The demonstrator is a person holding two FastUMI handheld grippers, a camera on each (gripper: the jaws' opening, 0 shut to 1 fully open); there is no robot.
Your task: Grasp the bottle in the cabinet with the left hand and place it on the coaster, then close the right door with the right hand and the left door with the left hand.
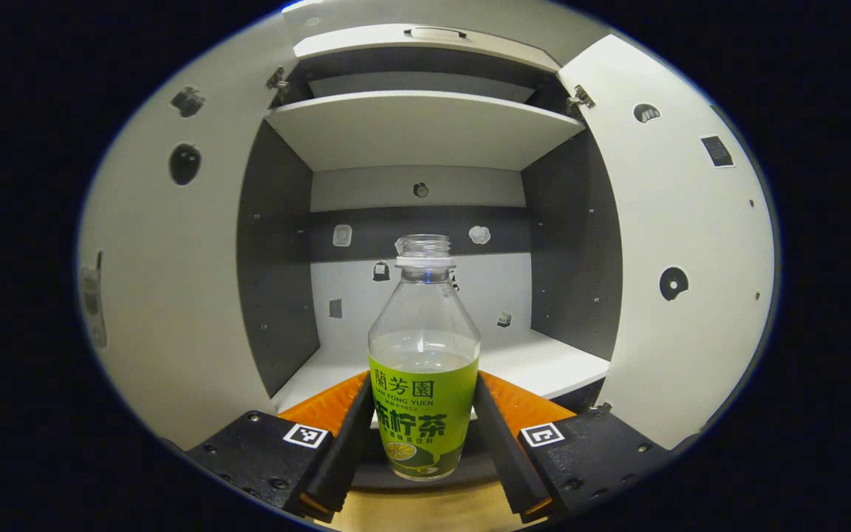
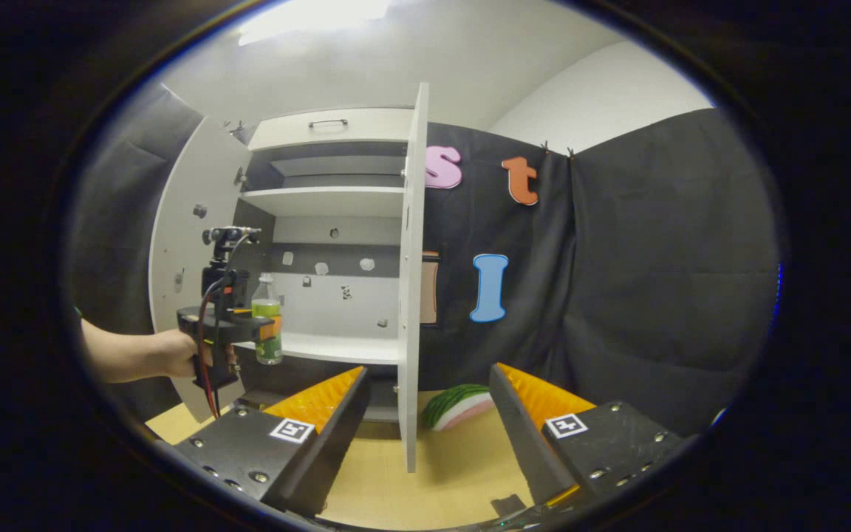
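While the right tool (image 2: 425,436) gapes, the left tool (image 1: 425,443) clamps the upright bottle (image 1: 424,355).

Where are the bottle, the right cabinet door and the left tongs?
bottle (image 1: 424,414): left gripper view, on its green label.
right cabinet door (image 2: 412,295): right gripper view, on its near edge, seen edge-on.
left tongs (image 2: 248,325): right gripper view, between the fingertips, by the bottle.
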